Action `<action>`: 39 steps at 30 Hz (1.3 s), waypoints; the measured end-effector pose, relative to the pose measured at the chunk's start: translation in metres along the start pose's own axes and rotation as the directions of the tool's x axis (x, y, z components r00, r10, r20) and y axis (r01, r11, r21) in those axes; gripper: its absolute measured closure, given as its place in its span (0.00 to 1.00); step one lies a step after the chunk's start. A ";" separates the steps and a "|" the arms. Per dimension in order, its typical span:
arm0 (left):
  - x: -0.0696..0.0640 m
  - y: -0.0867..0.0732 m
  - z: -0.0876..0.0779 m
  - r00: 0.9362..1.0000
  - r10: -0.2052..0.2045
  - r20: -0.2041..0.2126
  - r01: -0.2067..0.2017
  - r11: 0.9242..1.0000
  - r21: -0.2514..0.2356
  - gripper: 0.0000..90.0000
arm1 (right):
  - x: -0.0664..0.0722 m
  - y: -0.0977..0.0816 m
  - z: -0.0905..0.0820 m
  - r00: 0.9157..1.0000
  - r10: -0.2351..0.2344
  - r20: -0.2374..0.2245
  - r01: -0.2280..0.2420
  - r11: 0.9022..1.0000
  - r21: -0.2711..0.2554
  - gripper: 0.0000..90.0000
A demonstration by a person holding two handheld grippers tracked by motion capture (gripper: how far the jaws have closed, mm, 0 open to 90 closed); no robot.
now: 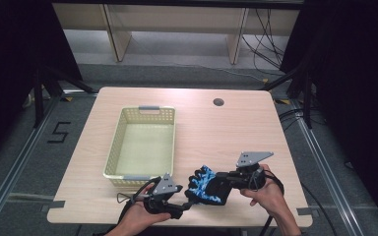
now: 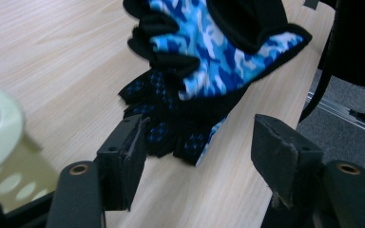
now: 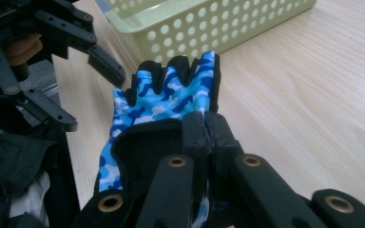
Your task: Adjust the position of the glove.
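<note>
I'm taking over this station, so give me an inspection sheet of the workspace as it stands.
Surface: pale wood table, with a round hole near the far edge.
Job's things: blue camouflage glove near the front edge; perforated basket beside it, nothing seen inside.
Clutter: nothing seen.
Grippers: right gripper shut on the glove's cuff; left gripper open, the glove's fingertips just ahead of its pads, untouched.
Cables: one trails from each gripper off the front edge; more lie on the floor at far right.
Surroundings: grey floor, black curtains either side, wooden furniture legs behind, floor marking "5" at left.
</note>
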State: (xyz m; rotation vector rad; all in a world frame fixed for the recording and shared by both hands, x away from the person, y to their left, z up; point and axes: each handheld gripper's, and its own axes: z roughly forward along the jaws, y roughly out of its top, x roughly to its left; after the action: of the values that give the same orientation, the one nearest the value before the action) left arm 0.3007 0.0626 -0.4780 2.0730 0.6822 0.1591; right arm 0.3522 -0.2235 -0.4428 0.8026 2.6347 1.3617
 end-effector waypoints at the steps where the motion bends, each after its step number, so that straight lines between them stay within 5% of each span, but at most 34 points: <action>1: 0.000 0.001 0.001 1.000 0.003 0.003 -0.003 1.000 0.006 0.41 | 0.000 0.000 0.000 1.000 -0.009 -0.003 0.009 1.000 -0.005 0.99; 2: -0.001 0.002 0.002 1.000 -0.020 0.011 0.020 1.000 0.003 0.41 | 0.001 -0.001 0.001 1.000 -0.010 -0.003 0.010 1.000 -0.005 0.99; 11: 0.004 0.008 0.008 0.998 -0.019 0.062 0.019 1.000 0.003 0.52 | 0.006 0.000 0.001 0.999 -0.024 -0.033 0.024 1.000 -0.006 0.99; 16: 0.000 0.008 0.011 0.995 0.037 0.090 -0.037 0.999 0.000 0.77 | 0.006 0.001 0.005 1.000 -0.018 -0.024 0.018 1.000 0.002 0.99; 20: -0.004 0.005 0.014 0.995 0.002 0.099 -0.004 1.000 0.015 0.88 | 0.006 0.002 0.008 0.999 -0.029 -0.015 0.030 0.999 0.028 0.99; 29: 0.000 -0.002 0.025 0.996 -0.023 0.086 0.018 0.998 0.056 0.91 | 0.000 0.009 0.028 0.998 -0.059 -0.002 0.059 0.994 0.095 0.99; 32: 0.003 -0.005 0.030 0.997 -0.003 0.079 -0.003 0.997 0.074 0.91 | -0.005 0.008 0.037 0.999 -0.048 -0.007 0.048 0.992 0.114 0.99; 37: 0.003 -0.010 0.036 0.997 -0.036 0.068 0.030 0.996 0.087 0.89 | -0.009 0.001 0.048 0.999 -0.032 0.019 0.028 0.983 0.179 0.98; 39: 0.007 -0.011 0.037 0.998 -0.013 0.064 0.006 0.995 0.095 0.87 | -0.011 -0.002 0.051 0.999 -0.017 0.028 0.011 0.982 0.189 0.98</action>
State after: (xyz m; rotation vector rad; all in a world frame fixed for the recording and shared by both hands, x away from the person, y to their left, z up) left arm 0.3151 0.0437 -0.5090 2.1554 0.6715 0.0550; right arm 0.3757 -0.1920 -0.4772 0.8145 2.7717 1.0997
